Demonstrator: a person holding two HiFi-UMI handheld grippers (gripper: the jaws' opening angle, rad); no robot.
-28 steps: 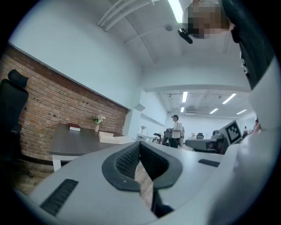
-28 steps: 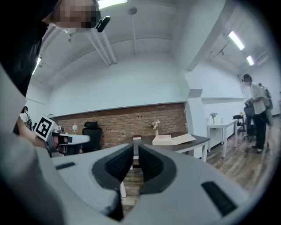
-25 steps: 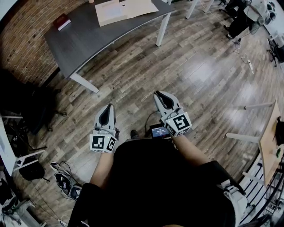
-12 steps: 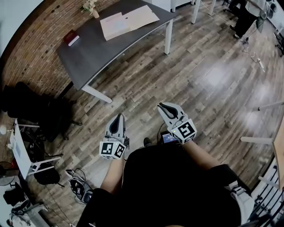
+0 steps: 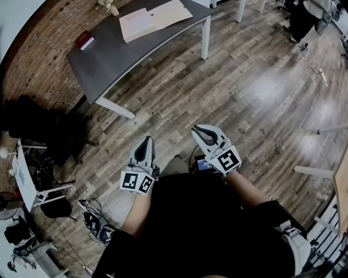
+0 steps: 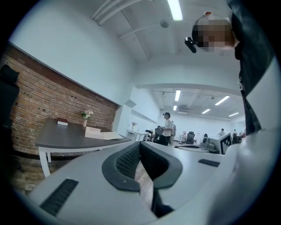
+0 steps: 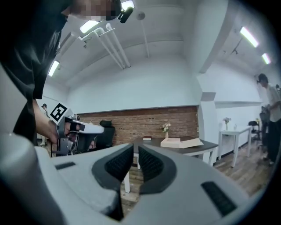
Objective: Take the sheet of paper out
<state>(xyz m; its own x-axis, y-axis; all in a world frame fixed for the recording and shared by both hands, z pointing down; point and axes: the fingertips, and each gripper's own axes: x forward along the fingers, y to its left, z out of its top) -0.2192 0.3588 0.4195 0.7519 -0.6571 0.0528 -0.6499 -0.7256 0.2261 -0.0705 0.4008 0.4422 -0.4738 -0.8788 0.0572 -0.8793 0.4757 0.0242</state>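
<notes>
A pale sheet of paper (image 5: 136, 24) lies beside a tan folder (image 5: 171, 12) on the dark grey table (image 5: 109, 65) at the far side of the room. The same stack shows small in the left gripper view (image 6: 101, 133) and in the right gripper view (image 7: 182, 142). My left gripper (image 5: 145, 141) is held level over the wooden floor, far short of the table, its pads meeting at the tips with nothing in them. My right gripper (image 5: 197, 129) is beside it, jaws a narrow slit apart and empty.
A red book (image 5: 84, 40) and a small vase of flowers (image 5: 111, 6) also stand on the table. A black chair and bags (image 5: 43, 130) are at the left, cables (image 5: 92, 222) on the floor. A person (image 6: 167, 127) stands in the far office.
Both grippers have been carried across the floor toward the table, which now sits fuller in the head view. Neither gripper's jaws look any different.
</notes>
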